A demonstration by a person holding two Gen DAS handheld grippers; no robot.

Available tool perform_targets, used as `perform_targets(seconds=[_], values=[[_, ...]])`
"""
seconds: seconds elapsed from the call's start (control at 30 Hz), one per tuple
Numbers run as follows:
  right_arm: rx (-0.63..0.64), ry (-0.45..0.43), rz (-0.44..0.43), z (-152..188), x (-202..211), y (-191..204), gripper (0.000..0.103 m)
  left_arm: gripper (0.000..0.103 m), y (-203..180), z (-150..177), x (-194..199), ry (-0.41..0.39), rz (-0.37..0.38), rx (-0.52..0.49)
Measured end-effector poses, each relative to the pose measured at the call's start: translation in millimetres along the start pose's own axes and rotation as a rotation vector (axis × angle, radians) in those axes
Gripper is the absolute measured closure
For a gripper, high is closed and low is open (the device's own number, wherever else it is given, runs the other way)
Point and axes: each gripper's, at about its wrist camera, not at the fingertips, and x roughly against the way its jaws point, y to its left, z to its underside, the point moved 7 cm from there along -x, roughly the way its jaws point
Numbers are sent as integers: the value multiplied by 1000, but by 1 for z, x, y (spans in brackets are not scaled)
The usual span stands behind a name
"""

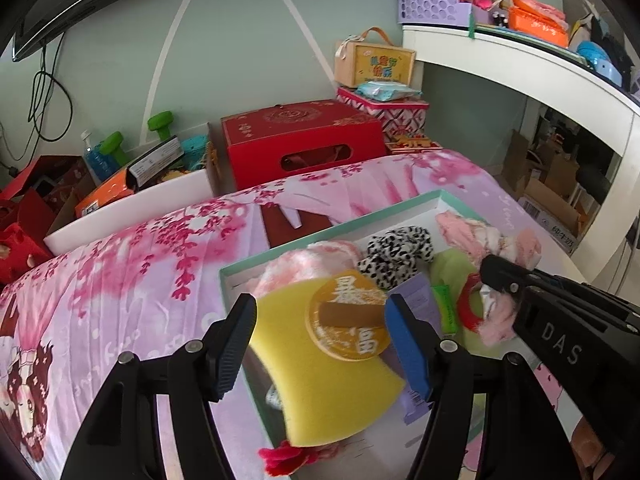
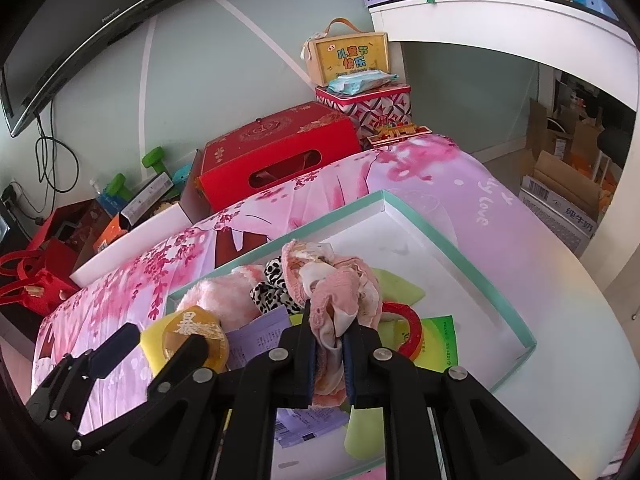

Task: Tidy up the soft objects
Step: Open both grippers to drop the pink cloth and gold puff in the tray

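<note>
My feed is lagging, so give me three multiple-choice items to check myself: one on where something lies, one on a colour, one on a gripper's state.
1. Where is the black-and-white spotted cloth?
A. Inside the teal-rimmed box
B. On the red carton
C. On the white shelf

2. What colour is the sponge between the left gripper's jaws?
A. Blue
B. Yellow
C. Grey

3. What is the right gripper doing?
A. Standing open over nothing
B. Shut on a ring
C. Shut on the pink cloth

Key: 1 A, it lies among the soft things within the box walls. 2 B, plainly yellow. 3 C, the fabric is pinched between its pads.
</note>
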Motion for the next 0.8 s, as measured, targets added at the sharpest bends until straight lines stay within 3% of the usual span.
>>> perform_targets(seconds=[0.07, 0.13, 0.3, 0.43, 0.57, 0.7, 0.8], values=[[-6, 10, 8, 1, -2, -1, 85, 35, 5, 1, 1, 10, -17, 6], [-12, 21, 12, 2, -4, -3, 70, 35, 9, 2, 2, 18, -27, 11], [-12, 27, 16, 3, -5, -4, 44, 35, 20, 1, 9, 22, -44, 32], [4, 38, 22, 5, -7, -2, 32, 34, 30, 1, 11, 28, -62, 57], [18, 48, 39, 6, -9, -2, 20, 16, 41, 1, 13, 33, -75, 88], [44, 67, 67, 9, -14, -3, 1, 16, 54, 1, 15, 26, -93, 135], [70, 72, 85, 11, -16, -2, 0, 8, 62, 3, 13, 38, -97, 178]])
